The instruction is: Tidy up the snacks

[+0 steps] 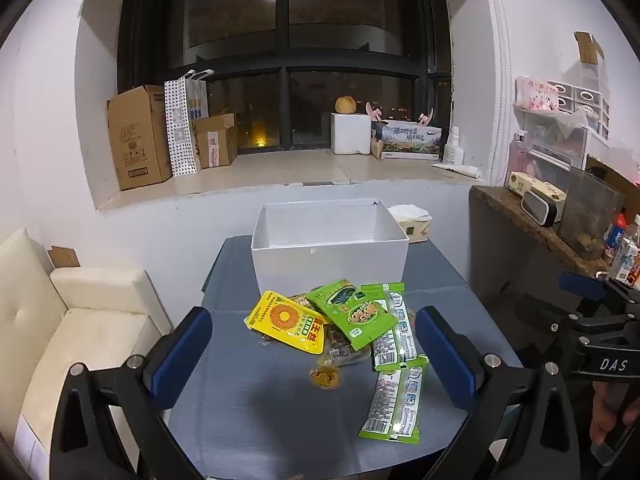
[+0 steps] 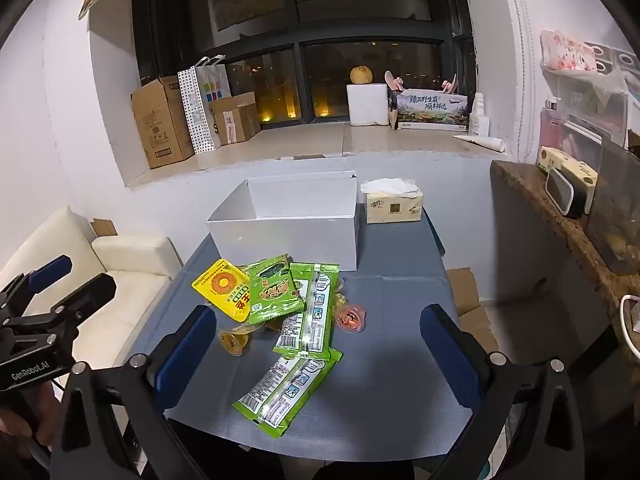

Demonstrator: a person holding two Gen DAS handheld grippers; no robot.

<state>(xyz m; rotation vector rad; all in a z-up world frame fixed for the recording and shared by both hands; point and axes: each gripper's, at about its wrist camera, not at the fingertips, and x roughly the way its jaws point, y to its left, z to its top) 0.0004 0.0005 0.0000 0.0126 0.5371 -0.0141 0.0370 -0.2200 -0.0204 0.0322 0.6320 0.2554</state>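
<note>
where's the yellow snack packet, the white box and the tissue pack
yellow snack packet (image 1: 286, 321), left wrist view, on its sunflower print
white box (image 1: 330, 264), left wrist view, on its front wall
tissue pack (image 2: 394, 209), right wrist view, on its printed front face

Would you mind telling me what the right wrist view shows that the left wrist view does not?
Only the right wrist view shows the pink jelly cup and the whole tissue pack. Only the left wrist view shows the drink carton far right. Both show the open white box, yellow packet, green packets and both open grippers.
</note>
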